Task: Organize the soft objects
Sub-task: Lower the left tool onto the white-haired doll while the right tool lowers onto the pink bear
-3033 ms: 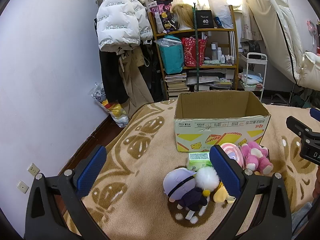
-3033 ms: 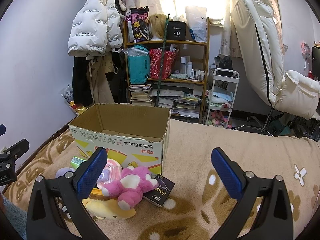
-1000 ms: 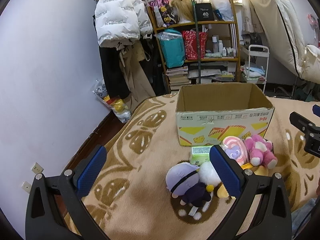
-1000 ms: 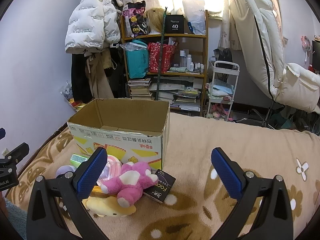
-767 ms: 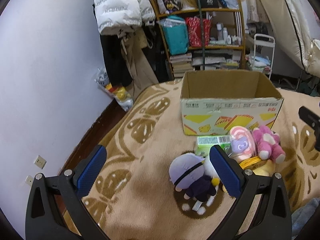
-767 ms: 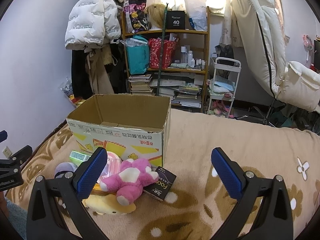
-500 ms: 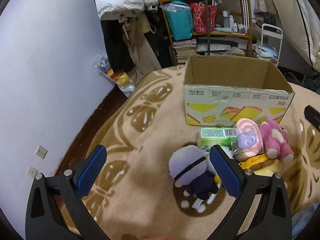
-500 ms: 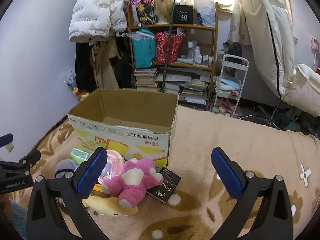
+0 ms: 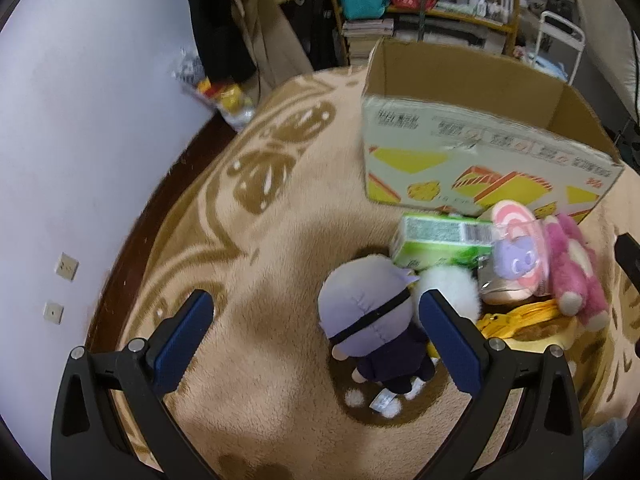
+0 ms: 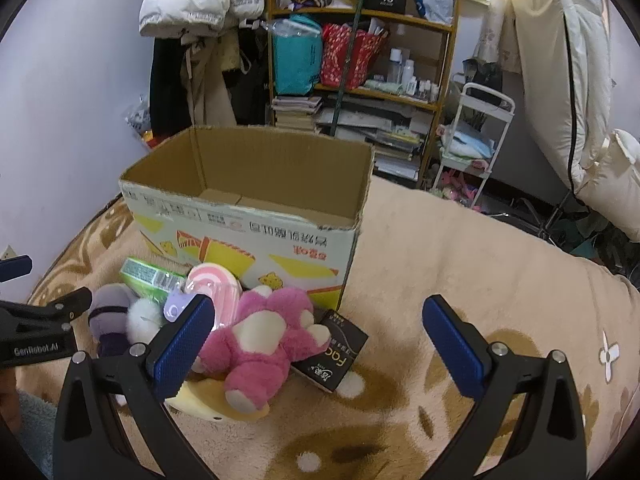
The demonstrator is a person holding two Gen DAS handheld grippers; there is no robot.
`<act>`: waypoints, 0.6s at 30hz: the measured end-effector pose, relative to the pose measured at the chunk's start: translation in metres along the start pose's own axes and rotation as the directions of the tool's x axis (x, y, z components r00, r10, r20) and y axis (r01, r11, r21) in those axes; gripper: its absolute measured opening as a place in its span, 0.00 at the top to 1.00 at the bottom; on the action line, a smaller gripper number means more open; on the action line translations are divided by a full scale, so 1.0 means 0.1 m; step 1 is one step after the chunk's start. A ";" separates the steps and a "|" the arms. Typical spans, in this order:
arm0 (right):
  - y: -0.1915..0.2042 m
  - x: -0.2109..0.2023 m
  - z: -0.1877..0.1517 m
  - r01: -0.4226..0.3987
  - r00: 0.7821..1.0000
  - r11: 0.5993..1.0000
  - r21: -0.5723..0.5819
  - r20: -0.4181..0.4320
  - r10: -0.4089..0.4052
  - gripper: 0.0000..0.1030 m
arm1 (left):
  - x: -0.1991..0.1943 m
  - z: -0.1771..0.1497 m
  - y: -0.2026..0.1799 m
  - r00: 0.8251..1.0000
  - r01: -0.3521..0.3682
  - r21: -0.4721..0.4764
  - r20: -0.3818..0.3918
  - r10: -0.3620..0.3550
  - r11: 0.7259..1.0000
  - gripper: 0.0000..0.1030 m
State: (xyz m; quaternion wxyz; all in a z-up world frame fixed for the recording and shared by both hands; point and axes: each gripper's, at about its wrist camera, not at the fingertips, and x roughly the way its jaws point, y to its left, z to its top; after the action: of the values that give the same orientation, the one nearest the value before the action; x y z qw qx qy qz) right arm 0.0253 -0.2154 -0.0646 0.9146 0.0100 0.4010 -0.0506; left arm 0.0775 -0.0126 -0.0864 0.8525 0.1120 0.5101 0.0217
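Observation:
A pile of soft toys lies on the tan blanket in front of an open cardboard box [image 9: 472, 136] [image 10: 256, 216]. A lavender-headed doll in dark clothes [image 9: 372, 320] [image 10: 110, 312] lies nearest my left gripper [image 9: 316, 340], which is open and hovers over it, the right finger beside the doll. A white pompom [image 9: 448, 288], a pink swirl plush [image 9: 516, 248] [image 10: 216, 284], a pink bear [image 9: 572, 268] [image 10: 268, 336] and a yellow plush [image 9: 520, 320] [image 10: 208, 400] lie there too. My right gripper [image 10: 316, 340] is open and empty, just right of the bear.
A green tissue pack [image 9: 440, 236] [image 10: 148, 276] and a black packet [image 10: 332, 352] lie among the toys. A cluttered shelf [image 10: 360, 60], hung coats [image 10: 200, 40], a white cart [image 10: 476, 132] and a reclined chair [image 10: 568, 80] stand behind. The blanket drops to dark floor at the left [image 9: 132, 220].
My left gripper has tilted down and moved closer to the lavender-headed doll. My right gripper has moved forward towards the box and toys. Both stay open.

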 end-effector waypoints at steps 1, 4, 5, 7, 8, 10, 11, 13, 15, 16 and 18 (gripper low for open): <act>0.00 0.02 0.00 -0.008 1.000 1.000 0.004 -0.008 0.008 0.00 | 0.05 0.00 0.00 1.000 -0.005 0.006 -0.028 0.005 1.000 0.02; 0.01 0.08 0.01 -0.012 1.000 1.000 0.003 -0.019 0.012 0.00 | 0.24 -0.03 0.01 0.993 -0.014 0.011 -0.115 0.015 1.000 0.02; 0.02 0.09 0.00 -0.009 1.000 1.000 0.003 -0.019 0.009 0.00 | 0.30 -0.04 0.01 0.990 -0.007 0.009 -0.140 0.008 1.000 0.02; 0.02 0.10 -0.01 -0.007 1.000 1.000 0.006 -0.019 0.007 0.00 | 0.38 -0.05 0.01 0.985 0.006 0.007 -0.171 -0.005 1.000 0.02; 0.02 0.11 -0.01 -0.006 1.000 1.000 0.004 -0.025 0.006 0.00 | 0.40 -0.06 0.00 0.984 0.012 0.006 -0.178 -0.010 1.000 0.02; 0.02 0.12 -0.01 0.004 0.999 1.000 0.009 -0.042 -0.004 0.00 | 0.42 -0.06 -0.01 0.983 0.024 0.009 -0.184 -0.022 1.000 0.02; 0.02 0.12 -0.02 -0.001 0.999 1.000 0.020 -0.046 0.002 0.00 | 0.43 -0.06 -0.03 0.982 0.028 0.012 -0.187 -0.025 1.000 0.02; 0.01 0.14 -0.01 -0.018 0.998 0.999 0.035 -0.061 0.020 0.00 | 0.47 -0.07 -0.07 0.979 0.026 0.028 -0.201 -0.020 0.999 0.02; 0.01 0.17 -0.02 -0.048 0.996 0.998 0.048 -0.067 0.051 0.00 | 0.51 -0.07 -0.09 0.977 0.033 0.028 -0.210 -0.026 0.999 0.02; 0.02 0.18 -0.02 -0.059 0.996 0.997 0.051 -0.067 0.062 0.00 | 0.53 -0.07 -0.10 0.976 0.038 0.027 -0.214 -0.032 0.999 0.02; 0.04 0.21 -0.03 -0.080 0.994 0.996 0.048 -0.070 0.083 0.00 | 0.56 -0.07 -0.11 0.975 0.040 0.028 -0.220 -0.033 0.999 0.02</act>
State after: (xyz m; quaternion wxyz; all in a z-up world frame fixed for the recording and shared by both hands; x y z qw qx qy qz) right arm 0.0373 -0.2130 -0.0818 0.9005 0.0486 0.4316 -0.0220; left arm 0.0974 -0.0137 -0.1399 0.7893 0.1132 0.6034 0.0102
